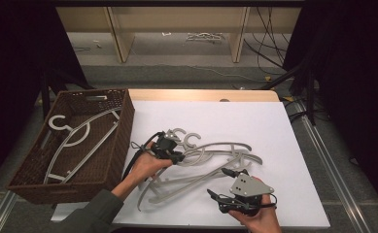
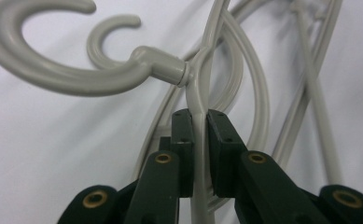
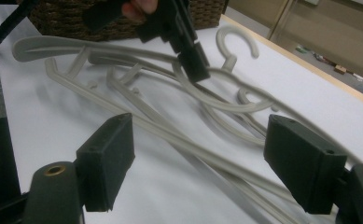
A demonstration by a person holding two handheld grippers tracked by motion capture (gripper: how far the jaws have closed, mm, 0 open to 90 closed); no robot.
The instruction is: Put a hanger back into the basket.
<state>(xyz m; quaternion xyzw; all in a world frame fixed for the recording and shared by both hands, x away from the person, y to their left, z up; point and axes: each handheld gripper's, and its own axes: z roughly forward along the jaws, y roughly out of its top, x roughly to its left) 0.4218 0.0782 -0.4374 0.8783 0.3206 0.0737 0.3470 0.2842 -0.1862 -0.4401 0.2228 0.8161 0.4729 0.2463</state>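
Several grey plastic hangers (image 1: 211,158) lie tangled in the middle of a white board (image 1: 274,131). My left gripper (image 1: 176,156) is at the pile's left end, shut on the top hanger. In the left gripper view, the left gripper (image 2: 198,116) pinches that hanger's thin arm (image 2: 195,93) just below the hook's neck (image 2: 163,65). My right gripper (image 1: 217,182) is held low at the pile's near right side, jaws wide apart. In the right gripper view, the right gripper (image 3: 202,156) stands open, with hanger bars (image 3: 170,133) on the board beyond it and the left gripper (image 3: 188,51) farther off.
A brown woven basket (image 1: 26,182) stands left of the board and holds two grey hangers (image 1: 79,141). The board's far and right parts are bare. Behind the table are wooden shelf legs (image 1: 118,34) and cables on the floor (image 1: 269,43).
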